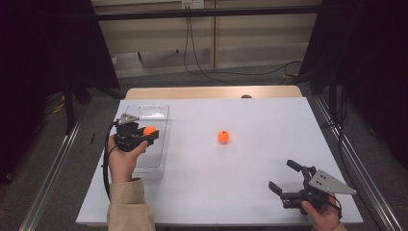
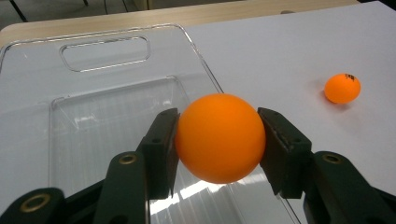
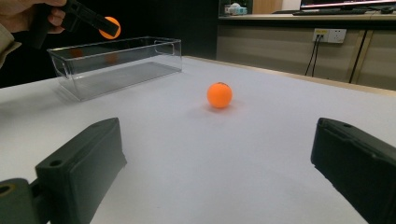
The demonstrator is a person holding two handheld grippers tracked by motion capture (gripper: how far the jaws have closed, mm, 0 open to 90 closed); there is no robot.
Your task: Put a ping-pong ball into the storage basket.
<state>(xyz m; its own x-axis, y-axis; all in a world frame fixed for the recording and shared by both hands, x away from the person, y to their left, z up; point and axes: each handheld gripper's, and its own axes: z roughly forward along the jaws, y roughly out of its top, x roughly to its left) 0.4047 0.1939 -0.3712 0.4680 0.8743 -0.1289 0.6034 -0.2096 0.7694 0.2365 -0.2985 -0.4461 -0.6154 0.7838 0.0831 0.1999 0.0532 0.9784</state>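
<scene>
Left claw [image 2: 219, 140] pinching orange ball [image 2: 219, 138] between both pads, above clear tray [image 2: 112, 60]

Quick count: two orange balls total, one up at the left over the bin [image 1: 150, 130] and one sitting mid-frame on the white top [image 1: 223, 136]. One clear plastic bin [image 1: 144, 111], upper left. Two black grippers, one at left [image 1: 144, 136], one at the lower right [image 1: 284, 177]. One table [image 1: 260, 125].
</scene>
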